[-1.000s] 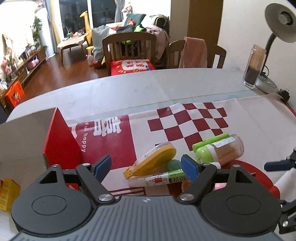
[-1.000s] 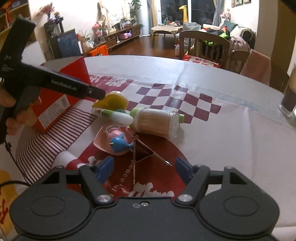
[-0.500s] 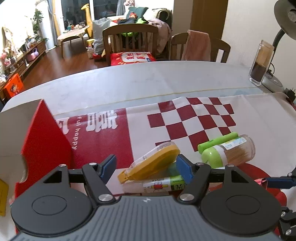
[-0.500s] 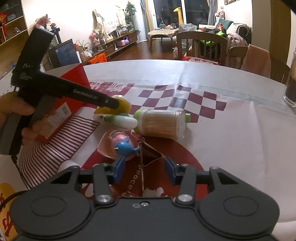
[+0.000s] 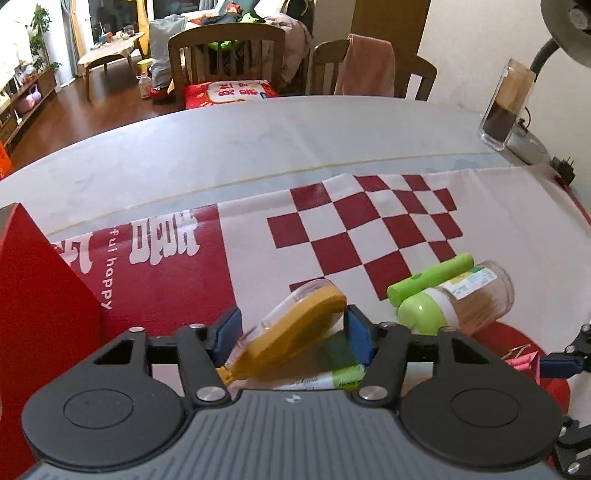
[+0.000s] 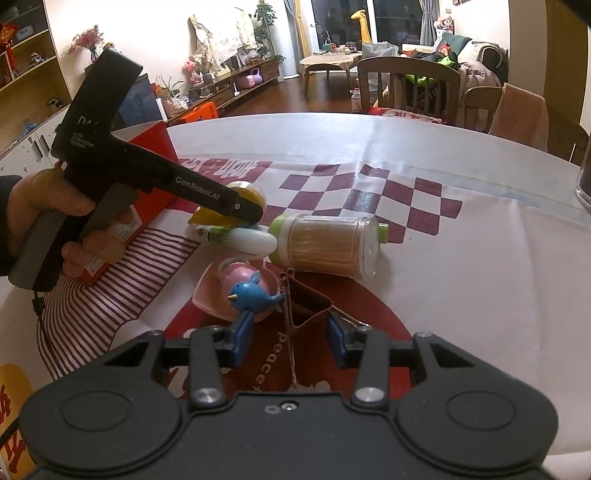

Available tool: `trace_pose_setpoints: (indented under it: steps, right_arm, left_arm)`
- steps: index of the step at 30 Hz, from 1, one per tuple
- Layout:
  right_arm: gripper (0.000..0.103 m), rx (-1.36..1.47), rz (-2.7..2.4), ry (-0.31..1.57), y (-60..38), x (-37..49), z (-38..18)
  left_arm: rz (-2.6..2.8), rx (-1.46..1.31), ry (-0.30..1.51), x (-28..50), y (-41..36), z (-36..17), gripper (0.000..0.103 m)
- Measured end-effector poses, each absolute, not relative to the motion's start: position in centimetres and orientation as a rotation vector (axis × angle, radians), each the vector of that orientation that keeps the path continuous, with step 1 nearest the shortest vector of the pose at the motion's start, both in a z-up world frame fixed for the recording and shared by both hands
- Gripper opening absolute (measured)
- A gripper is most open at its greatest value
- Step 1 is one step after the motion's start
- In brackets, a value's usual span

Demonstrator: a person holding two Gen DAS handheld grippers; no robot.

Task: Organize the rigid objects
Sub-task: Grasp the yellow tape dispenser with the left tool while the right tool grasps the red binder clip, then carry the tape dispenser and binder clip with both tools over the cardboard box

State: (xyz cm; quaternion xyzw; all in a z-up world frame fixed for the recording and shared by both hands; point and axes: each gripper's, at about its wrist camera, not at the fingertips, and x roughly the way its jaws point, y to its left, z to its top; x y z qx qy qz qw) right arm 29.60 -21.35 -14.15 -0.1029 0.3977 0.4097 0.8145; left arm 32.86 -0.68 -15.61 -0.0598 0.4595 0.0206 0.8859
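Note:
A yellow correction-tape dispenser [image 5: 291, 332] lies tilted on the cloth between the fingers of my left gripper [image 5: 291, 330], whose jaws are open around it; whether the pads touch it I cannot tell. It shows behind the left gripper [image 6: 255, 216] in the right wrist view [image 6: 253, 194]. Under it lies a white and green glue tube [image 5: 332, 378], also in the right wrist view [image 6: 236, 238]. A toothpick jar [image 5: 461, 301] with a green lid lies beside it [image 6: 325, 245]. My right gripper [image 6: 291, 338] is open around a dark red binder clip [image 6: 306, 302].
A red box [image 5: 40, 295] stands at the left, also in the right wrist view [image 6: 155, 162]. A pink heart-shaped dish [image 6: 221, 295] with a blue bird figure [image 6: 249, 295] lies left of the clip. A green tube [image 5: 430, 278] lies behind the jar. A glass [image 5: 508, 105] and lamp [image 5: 569, 29] stand far right.
My left gripper moved forward and narrowed around the yellow dispenser. My right gripper moved forward and narrowed around the binder clip.

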Motion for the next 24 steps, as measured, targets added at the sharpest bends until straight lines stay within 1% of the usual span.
trace_pose_setpoints:
  steps: [1, 2, 4, 5, 6, 7, 8, 9, 10, 11, 16, 24]
  right_arm:
    - [0.041, -0.218, 0.874, 0.85, -21.3, 29.7, -14.2]
    - [0.041, -0.215, 0.873, 0.851, -21.2, 29.8, -14.3]
    - [0.037, -0.204, 0.871, 0.851, -21.2, 30.0, -14.3]
    - [0.036, -0.198, 0.869, 0.852, -21.1, 30.2, -14.4]
    - [0.031, -0.195, 0.868, 0.854, -21.1, 30.3, -14.5]
    - [0.022, -0.193, 0.869, 0.858, -21.0, 30.4, -14.5]
    - [0.017, -0.192, 0.87, 0.86, -20.9, 30.5, -14.6]
    - [0.011, -0.197, 0.867, 0.86, -20.9, 30.5, -14.6]
    - [0.007, -0.205, 0.861, 0.856, -20.8, 30.4, -14.6]
    - [0.006, -0.209, 0.856, 0.851, -20.8, 30.4, -14.6]
    - [0.002, -0.203, 0.854, 0.821, -21.2, 30.0, -14.2]
    - [0.001, -0.184, 0.835, 0.757, -22.3, 29.4, -13.1]
  left_arm:
    - [0.044, -0.126, 0.956, 32.9, -0.7, -15.6, 0.051]
    - [0.045, -0.127, 0.956, 33.0, -0.6, -15.6, 0.043]
    - [0.043, -0.139, 0.957, 33.0, -0.5, -15.7, 0.035]
    - [0.041, -0.146, 0.956, 32.9, -0.4, -15.7, 0.034]
    - [0.039, -0.146, 0.955, 32.9, -0.4, -15.6, 0.034]
    - [0.039, -0.143, 0.953, 32.8, -0.5, -15.6, 0.032]
    - [0.039, -0.14, 0.951, 32.7, -0.5, -15.6, 0.031]
    - [0.039, -0.138, 0.949, 32.7, -0.6, -15.6, 0.03]
    - [0.042, -0.136, 0.945, 32.6, -0.7, -15.5, 0.025]
    - [0.045, -0.134, 0.944, 32.6, -0.8, -15.5, 0.016]
    - [0.08, -0.132, 0.932, 32.2, -1.0, -15.2, 0.016]
    - [0.117, -0.146, 0.9, 31.3, -0.9, -13.7, 0.016]
